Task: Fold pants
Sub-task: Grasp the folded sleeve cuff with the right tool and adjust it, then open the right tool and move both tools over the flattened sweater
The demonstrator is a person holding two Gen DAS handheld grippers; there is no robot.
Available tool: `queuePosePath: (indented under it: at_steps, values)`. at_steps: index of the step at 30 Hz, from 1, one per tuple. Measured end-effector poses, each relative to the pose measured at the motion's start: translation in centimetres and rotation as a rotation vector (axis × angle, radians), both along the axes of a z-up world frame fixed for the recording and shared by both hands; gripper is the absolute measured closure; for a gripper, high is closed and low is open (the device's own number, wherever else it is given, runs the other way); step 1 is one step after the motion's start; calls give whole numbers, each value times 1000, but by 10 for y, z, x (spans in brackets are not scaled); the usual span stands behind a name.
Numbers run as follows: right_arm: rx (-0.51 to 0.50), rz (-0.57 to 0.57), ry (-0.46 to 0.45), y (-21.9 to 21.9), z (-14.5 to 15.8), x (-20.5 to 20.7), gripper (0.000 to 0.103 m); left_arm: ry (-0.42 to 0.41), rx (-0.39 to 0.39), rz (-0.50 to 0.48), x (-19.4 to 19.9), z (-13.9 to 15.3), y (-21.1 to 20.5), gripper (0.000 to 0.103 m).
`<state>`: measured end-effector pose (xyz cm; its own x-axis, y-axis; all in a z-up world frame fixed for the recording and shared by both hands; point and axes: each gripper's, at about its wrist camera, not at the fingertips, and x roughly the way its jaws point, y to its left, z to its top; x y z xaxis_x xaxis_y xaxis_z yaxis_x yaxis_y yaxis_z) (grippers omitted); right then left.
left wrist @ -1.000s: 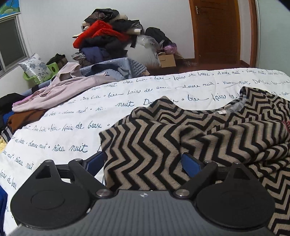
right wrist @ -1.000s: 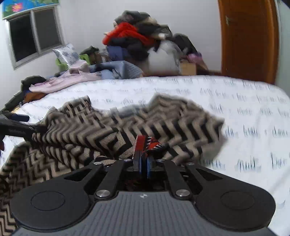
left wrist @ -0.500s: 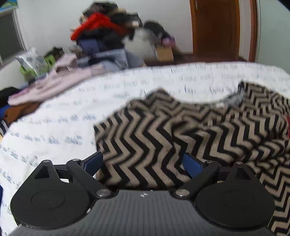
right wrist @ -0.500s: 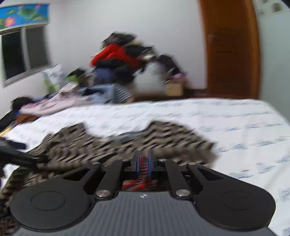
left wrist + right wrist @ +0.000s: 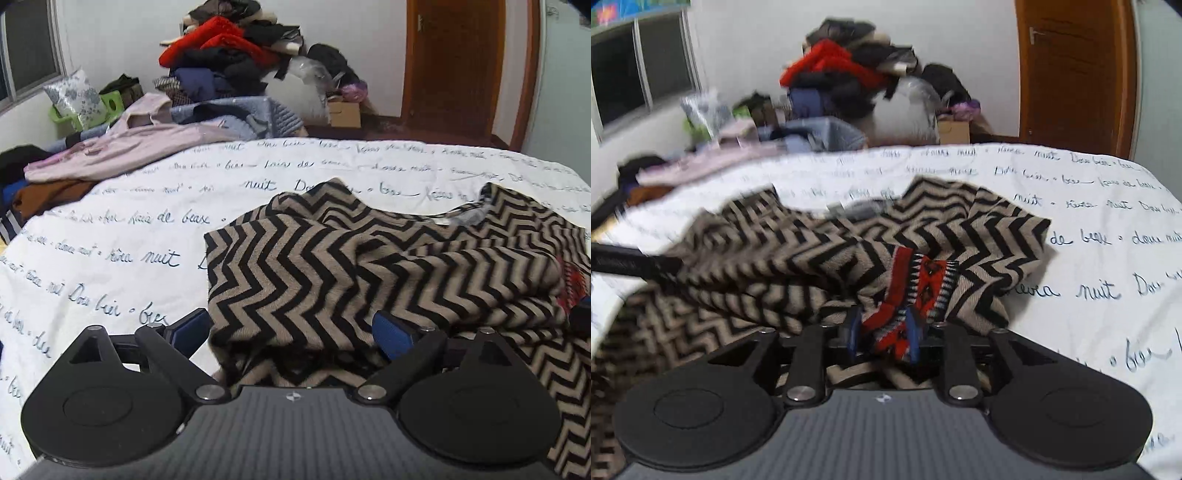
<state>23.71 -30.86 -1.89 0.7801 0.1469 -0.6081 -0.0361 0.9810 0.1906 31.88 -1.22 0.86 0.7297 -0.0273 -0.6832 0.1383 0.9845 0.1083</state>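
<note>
Item: pants [image 5: 369, 266], knit, black-and-tan zigzag pattern, with a red patterned trim [image 5: 923, 280]. Location: on the bed [image 5: 110, 236], lying bunched and partly doubled over itself on the white cover printed with blue handwriting; one layer is folded across the front, its straight edge facing the left side of the bed, and more zigzag cloth trails off toward the near edge.

Left hand-held gripper [image 5: 291, 328]: fingers spread wide apart, blue pads [image 5: 192, 326] on either side of the front fold of the pants; the cloth lies in the gap between them and is not pinched.

Right hand-held gripper [image 5: 882, 332]: fingers drawn in close, clamped on the red patterned trim of the pants, which bunches up between the blue pads [image 5: 854, 332]. In the right wrist view the far-left part of the picture is blurred; a dark bar [image 5: 635, 264] enters there and meets the cloth.

Surroundings: pink garment [image 5: 122, 151] and brown garment [image 5: 48, 194] at the far-left edge of the bed; tall heap of clothes [image 5: 229, 55] with a red piece on top against the white wall; floral cushion [image 5: 75, 98] in a green basket [image 5: 112, 103]; cardboard box [image 5: 343, 114] on the floor; brown wooden door [image 5: 454, 66]; window [image 5: 639, 70] at left
</note>
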Motion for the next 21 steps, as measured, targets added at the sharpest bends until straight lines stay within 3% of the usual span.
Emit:
queuePosePath:
  at_steps: [3, 14, 21]
  values:
    - [-11, 2, -53, -2, 11, -27, 35, -36, 40, -12, -20, 8, -3, 9]
    - [-13, 23, -76, -9, 23, -101, 34, -107, 115, -91, -99, 22, -14, 8]
    - [29, 37, -75, -4, 21, -139, 34, -87, 107, -99, -138, 13, -12, 6]
